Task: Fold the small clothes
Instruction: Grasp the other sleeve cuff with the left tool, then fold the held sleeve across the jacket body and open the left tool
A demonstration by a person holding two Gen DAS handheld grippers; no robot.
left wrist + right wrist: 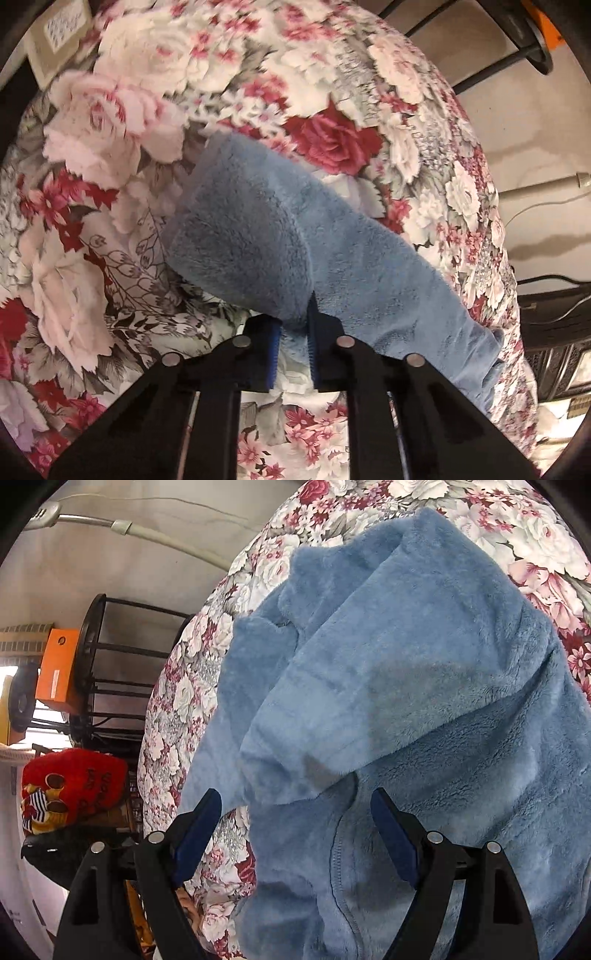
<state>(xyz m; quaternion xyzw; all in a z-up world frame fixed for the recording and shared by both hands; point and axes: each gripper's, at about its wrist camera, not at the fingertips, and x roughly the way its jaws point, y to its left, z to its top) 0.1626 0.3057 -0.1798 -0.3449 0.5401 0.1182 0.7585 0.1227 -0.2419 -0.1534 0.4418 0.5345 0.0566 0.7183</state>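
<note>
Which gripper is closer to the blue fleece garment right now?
Left. The left gripper is clamped on a fold of the blue fleece garment; the right gripper hangs open just above it.

A home bedroom, by the look of it: a bed spread with a floral cover (122,122) of pink and red roses fills both views. Beside it stands a black metal rack (99,672) with an orange box (59,668), a red plush cushion (74,786) below, against plain pale walls (122,568).
</note>
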